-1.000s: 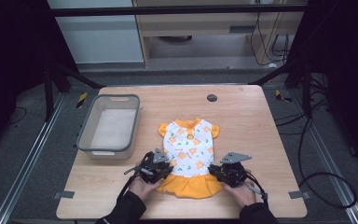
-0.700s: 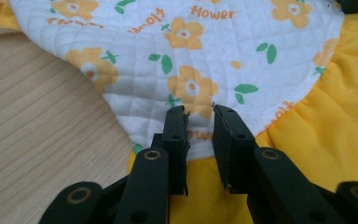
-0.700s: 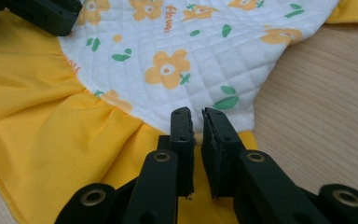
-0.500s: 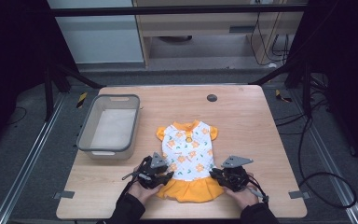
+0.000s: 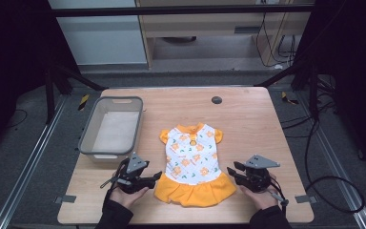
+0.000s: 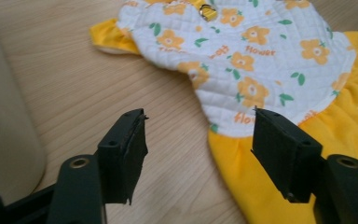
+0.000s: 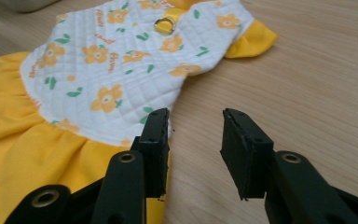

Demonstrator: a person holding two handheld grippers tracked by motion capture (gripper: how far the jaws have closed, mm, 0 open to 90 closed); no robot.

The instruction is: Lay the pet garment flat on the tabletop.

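The little dress (image 5: 193, 164) lies flat on the wooden desk (image 5: 248, 119), collar away from the person, white flowered top up, orange skirt toward the near edge. The left gripper (image 5: 156, 177) sits just beside the skirt's left edge, its jaws having just been opening and now standing wide, nothing pinched between them. The right gripper (image 5: 232, 171) sits just off the skirt's right edge, jaws also just opening, parted with bare wood in the gap. A grey bin (image 5: 112, 129) stands on the desk's left part.
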